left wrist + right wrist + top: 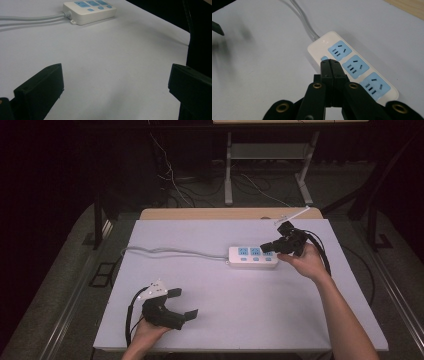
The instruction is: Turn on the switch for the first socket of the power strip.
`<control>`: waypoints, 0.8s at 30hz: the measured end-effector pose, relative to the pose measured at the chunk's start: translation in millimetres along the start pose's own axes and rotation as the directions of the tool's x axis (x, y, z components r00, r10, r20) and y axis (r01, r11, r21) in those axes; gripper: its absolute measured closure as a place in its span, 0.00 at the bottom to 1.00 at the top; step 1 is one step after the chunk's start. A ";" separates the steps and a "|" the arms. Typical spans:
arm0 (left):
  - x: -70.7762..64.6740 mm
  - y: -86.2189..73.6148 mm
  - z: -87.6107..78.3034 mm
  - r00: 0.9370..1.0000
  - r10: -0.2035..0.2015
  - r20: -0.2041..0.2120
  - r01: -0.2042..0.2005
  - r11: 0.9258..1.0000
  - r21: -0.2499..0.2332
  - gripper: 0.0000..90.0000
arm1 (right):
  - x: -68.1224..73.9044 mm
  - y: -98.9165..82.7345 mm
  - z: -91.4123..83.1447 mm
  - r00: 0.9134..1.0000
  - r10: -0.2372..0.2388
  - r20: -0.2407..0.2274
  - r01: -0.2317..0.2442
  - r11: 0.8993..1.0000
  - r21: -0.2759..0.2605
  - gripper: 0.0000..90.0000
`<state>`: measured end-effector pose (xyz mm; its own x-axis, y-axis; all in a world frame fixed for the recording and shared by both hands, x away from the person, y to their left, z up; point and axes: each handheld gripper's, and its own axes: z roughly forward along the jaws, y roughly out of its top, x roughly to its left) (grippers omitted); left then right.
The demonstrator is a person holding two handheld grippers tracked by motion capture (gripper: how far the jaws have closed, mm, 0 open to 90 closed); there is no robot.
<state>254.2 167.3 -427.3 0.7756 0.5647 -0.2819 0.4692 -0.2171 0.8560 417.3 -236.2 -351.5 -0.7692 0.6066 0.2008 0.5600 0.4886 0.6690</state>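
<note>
right gripper (329, 65) hovers, jaws pressed together and empty, over the power strip's (352, 65) near switches, while the high view catches the left gripper (186, 304) gaping wide, empty, near-left.

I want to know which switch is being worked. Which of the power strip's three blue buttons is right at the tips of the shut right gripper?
The button at the cable end of the power strip, beside the first socket; the right gripper hides the other two.
</note>
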 end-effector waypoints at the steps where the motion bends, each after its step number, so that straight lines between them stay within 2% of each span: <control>1: -0.1 0.0 0.0 1.000 0.000 0.000 0.000 1.000 0.000 0.00 | 0.4 -1.0 -2.7 1.000 0.001 0.001 -0.001 1.000 -0.001 1.00; 14: -0.8 -0.1 0.2 1.000 -0.001 -0.001 0.001 1.000 0.001 0.00 | 7.0 -21.4 -31.8 1.000 0.016 0.011 -0.015 0.999 -0.047 1.00; 24: -0.9 -0.2 0.4 1.000 -0.002 -0.001 0.002 1.000 0.000 0.00 | 12.3 -43.0 -44.6 1.000 0.026 0.011 -0.025 0.997 -0.075 1.00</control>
<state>253.6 166.5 -427.4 0.7742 0.5663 -0.2828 0.4706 -0.2161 0.8555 370.0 -277.7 -345.9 -0.7510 0.6259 0.2101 0.5544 0.4251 0.7155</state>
